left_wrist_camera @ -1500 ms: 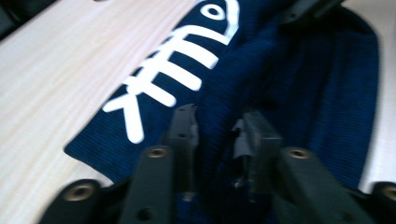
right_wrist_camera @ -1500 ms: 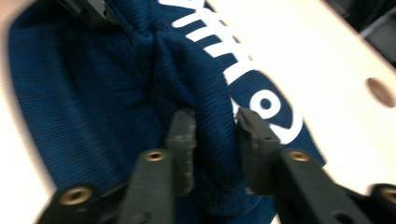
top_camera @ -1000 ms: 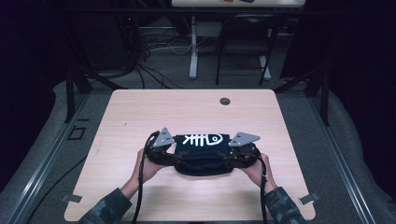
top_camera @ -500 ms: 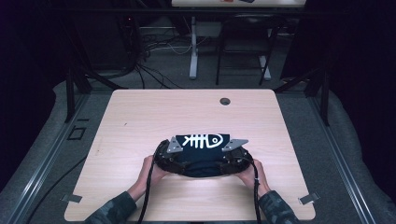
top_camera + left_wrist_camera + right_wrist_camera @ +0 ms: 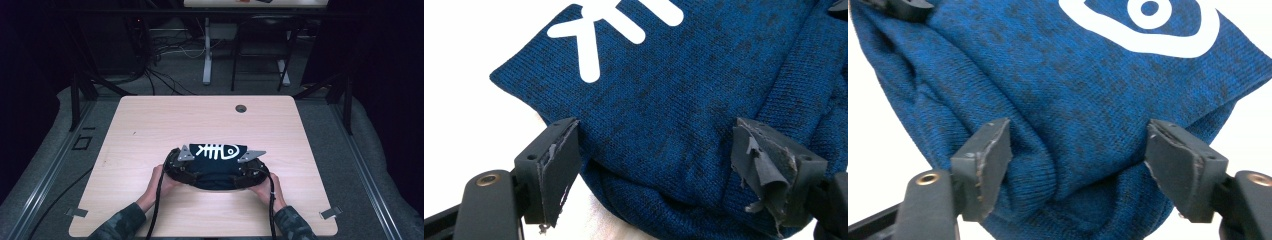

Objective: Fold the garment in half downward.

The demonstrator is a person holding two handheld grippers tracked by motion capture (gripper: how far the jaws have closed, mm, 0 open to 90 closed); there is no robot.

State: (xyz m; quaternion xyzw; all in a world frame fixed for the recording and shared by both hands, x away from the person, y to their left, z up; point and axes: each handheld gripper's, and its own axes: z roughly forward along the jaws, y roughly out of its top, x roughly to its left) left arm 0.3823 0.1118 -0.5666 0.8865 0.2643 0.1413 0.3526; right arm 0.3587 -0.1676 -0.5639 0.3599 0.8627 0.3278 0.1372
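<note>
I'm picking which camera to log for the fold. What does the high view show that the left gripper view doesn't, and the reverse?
High view alone: the whole table, its grommet hole, both hands, the right tool, and the full fish-bone print.
Left gripper view alone: the knit's blue weave and the torn, peeling pads on wide-apart jaws.
Both: the folded sweater and the left tool at its near edge.
</note>
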